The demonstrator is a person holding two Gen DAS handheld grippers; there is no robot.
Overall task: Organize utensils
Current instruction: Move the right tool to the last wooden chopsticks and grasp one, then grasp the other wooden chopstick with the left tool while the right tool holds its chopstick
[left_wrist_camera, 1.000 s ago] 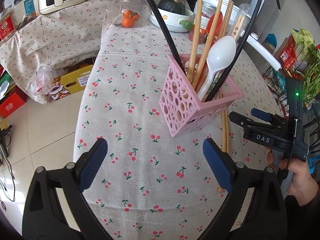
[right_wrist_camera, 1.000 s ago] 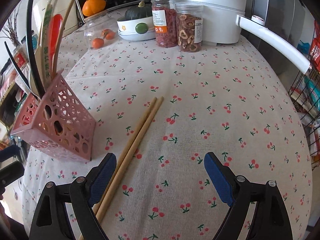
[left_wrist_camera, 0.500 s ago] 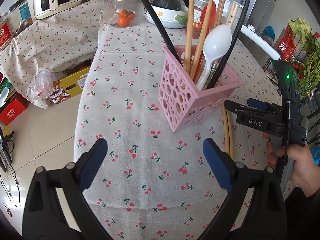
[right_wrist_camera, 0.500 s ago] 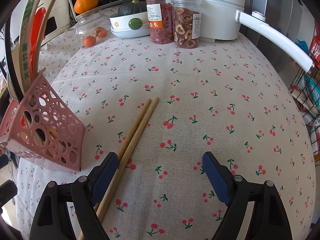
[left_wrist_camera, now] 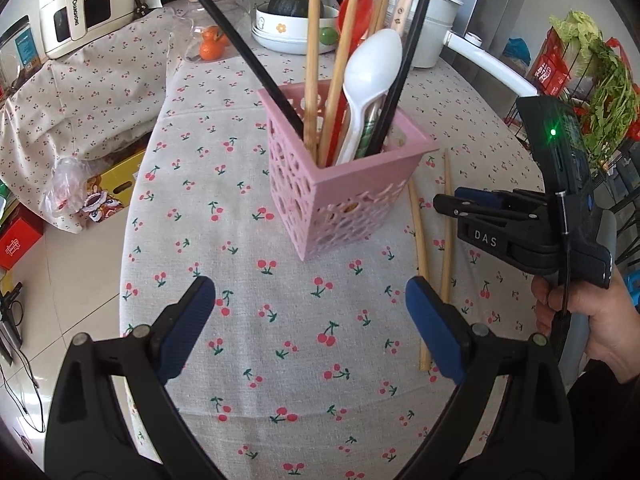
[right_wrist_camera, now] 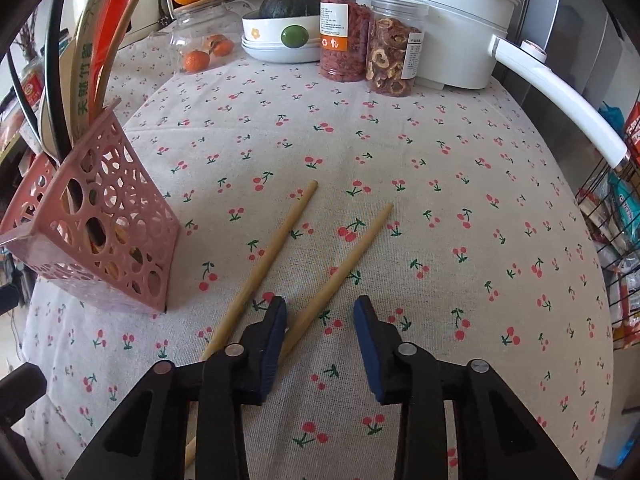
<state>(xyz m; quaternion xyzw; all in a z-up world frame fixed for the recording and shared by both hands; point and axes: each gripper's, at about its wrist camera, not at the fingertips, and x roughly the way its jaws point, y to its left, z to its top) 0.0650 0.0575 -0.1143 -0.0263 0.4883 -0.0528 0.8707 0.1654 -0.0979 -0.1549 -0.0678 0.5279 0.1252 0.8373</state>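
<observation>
**Right wrist view: closing in on one stick, the other's drifted off**

We're mid-pickup on the last loose utensils. Two chopsticks lie on the cloth (right_wrist_camera: 440,200) just right of the pink holder (right_wrist_camera: 120,232), and they've splayed apart into a V. The left chopstick (right_wrist_camera: 272,248) runs outside the right gripper (right_wrist_camera: 320,320), past its left finger (right_wrist_camera: 268,344). The right chopstick (right_wrist_camera: 348,256) has its near end passing between the jaws, close against that same left finger. The jaws are closing, roughly a quarter open, but the right pad isn't touching anything yet, so we wouldn't call it a grip.

From the left wrist view, the left gripper (left_wrist_camera: 310,320) hovers wide open and empty near the holder's front corner, with the white spoon (left_wrist_camera: 372,76) and the other sticks already standing inside.

Next move, as we read it: finish the squeeze on the right chopstick, lift, tip it upright and drop it in the holder. The pinch looks very near the stick's end, so it may swing. The left chopstick probably needs its own trip.
</observation>
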